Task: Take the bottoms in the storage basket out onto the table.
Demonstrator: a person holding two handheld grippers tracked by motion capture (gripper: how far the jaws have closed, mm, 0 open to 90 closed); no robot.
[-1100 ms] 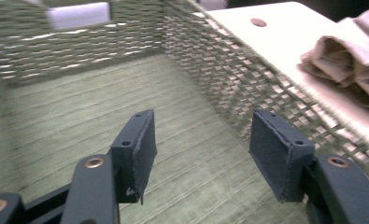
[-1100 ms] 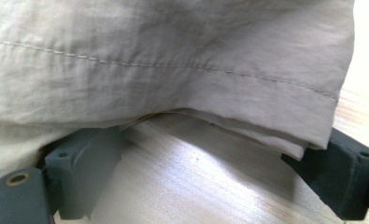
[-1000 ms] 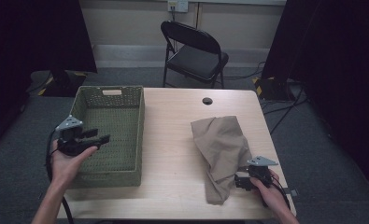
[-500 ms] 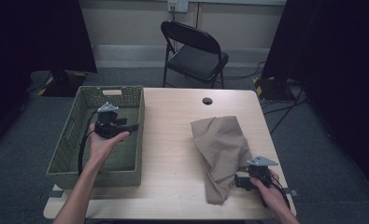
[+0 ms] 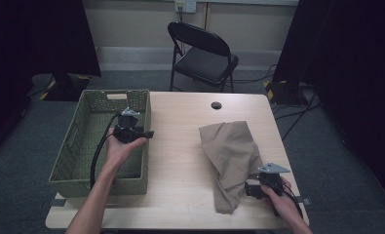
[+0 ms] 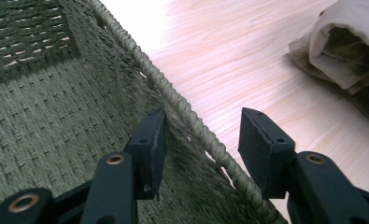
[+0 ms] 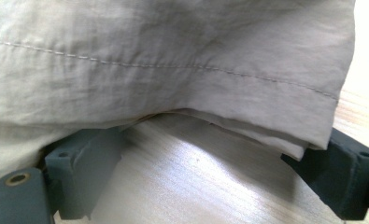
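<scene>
A green woven basket (image 5: 76, 146) stands on the left of the wooden table (image 5: 180, 161). My left gripper (image 5: 150, 133) sits at the basket's right wall. In the left gripper view its jaws straddle the rim (image 6: 173, 98), one pad inside and one outside. The left gripper (image 6: 201, 135) has just been closing, but a gap shows on both sides of the rim. A crumpled tan cloth (image 5: 231, 146) lies on the right of the table. My right gripper (image 5: 248, 189) rests at the cloth's near end, open wide. The cloth's stitched hem (image 7: 173, 60) lies over the right gripper (image 7: 210, 182), unpinched.
A black folding chair (image 5: 202, 53) stands beyond the table's far edge. A round cable hole (image 5: 216, 105) sits near that edge. Bare wood lies between basket and cloth. The cloth (image 6: 350, 51) also appears far off in the left gripper view.
My left gripper has crossed from the basket's left side, over its inside, to the right wall, and its jaws have narrowed around the rim. The right gripper and the cloth have not moved.
</scene>
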